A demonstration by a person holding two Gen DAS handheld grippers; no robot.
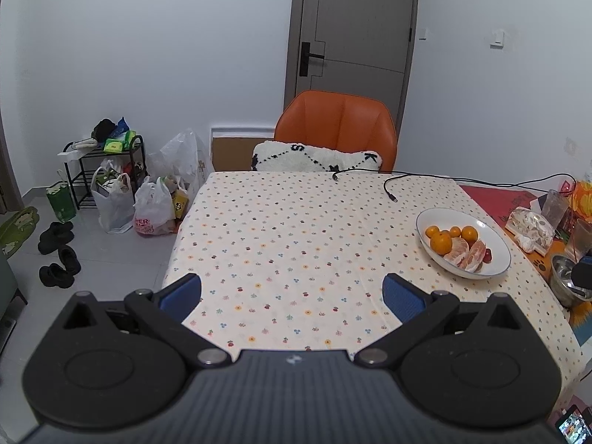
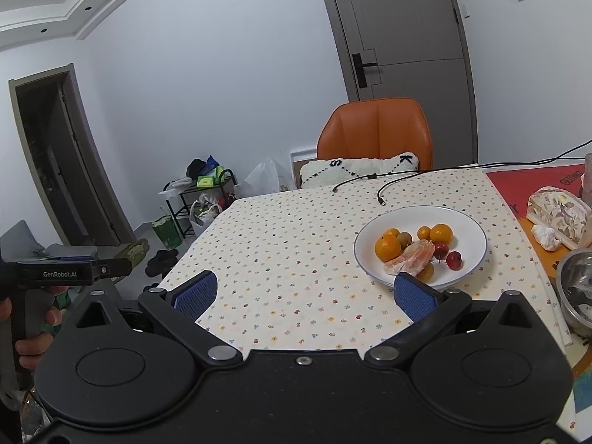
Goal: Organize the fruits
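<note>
A white bowl [image 2: 466, 227] with a blue rim stands on the right side of the dotted tablecloth [image 2: 296, 259]. It holds several oranges [image 2: 387, 248], peeled citrus segments [image 2: 412, 259], small red fruits [image 2: 454, 259] and a brownish kiwi-like fruit [image 2: 404, 238]. In the left wrist view the same bowl [image 1: 495, 238] lies ahead to the right. My left gripper [image 1: 292, 292] is open above the bare cloth, nothing between its blue pads. My right gripper [image 2: 305, 290] is open too, its right pad just in front of the bowl's near rim.
An orange chair [image 1: 338, 125] with a white cushion [image 1: 314, 157] stands at the table's far side. Black cables [image 1: 392, 183] lie across the far cloth. A steel bowl [image 2: 577, 288], wrapped food [image 2: 558, 214] and clutter crowd the right. Bags [image 1: 151, 207], shoes and a rack sit on the floor left.
</note>
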